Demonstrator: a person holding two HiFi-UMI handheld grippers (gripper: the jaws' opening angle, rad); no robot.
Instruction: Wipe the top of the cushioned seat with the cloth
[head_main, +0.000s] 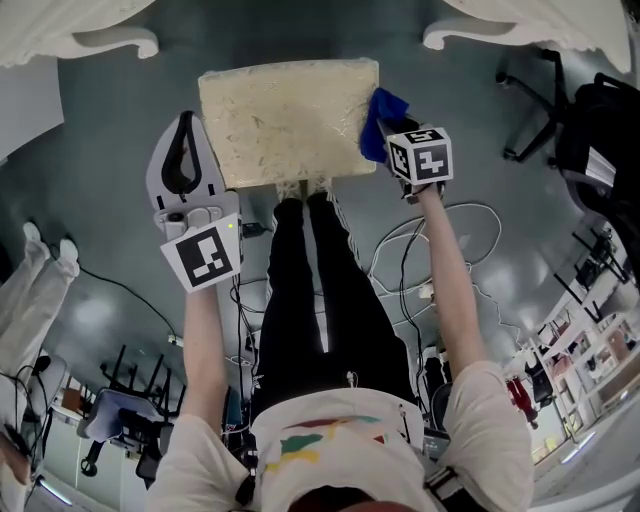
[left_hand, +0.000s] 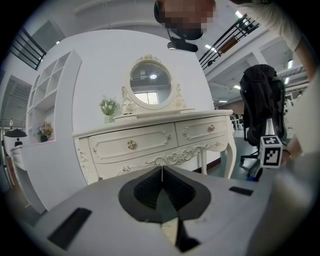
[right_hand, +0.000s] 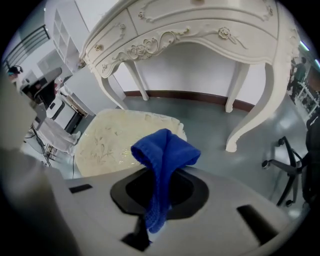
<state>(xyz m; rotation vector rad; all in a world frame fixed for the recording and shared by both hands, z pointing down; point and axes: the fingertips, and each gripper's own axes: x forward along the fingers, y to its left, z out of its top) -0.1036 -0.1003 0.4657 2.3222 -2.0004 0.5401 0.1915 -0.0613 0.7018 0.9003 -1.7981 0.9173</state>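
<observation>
Cloth: blue, knitted texture, bunched into a fold. In the head view it sits just right of upper centre, overlapping the right-hand edge of the cushioned seat. Whether it touches the seat surface cannot be told.

Right tongs: clenched on the cloth. The right gripper view shows the fabric pinched between the two jaws, with its loose fold rising above them at frame centre.

Cushioned seat: cream, rectangular, with a faint floral pattern. It occupies the upper centre of the head view and the left centre of the right gripper view, standing on the grey floor.

Left tongs: jaws closed tip to tip, nothing between them. In the head view they are just beside the seat's left edge, and contact with it cannot be confirmed.

Table: ornate, white, with carved drawers and curved legs, beyond the seat. Its feet show at the top corners of the head view. An oval mirror stands on it, upper centre of the left gripper view.

Surroundings: the person's black trousers run down the centre of the head view, white cables lie on the floor to their right, and a black office chair is at the upper right.
</observation>
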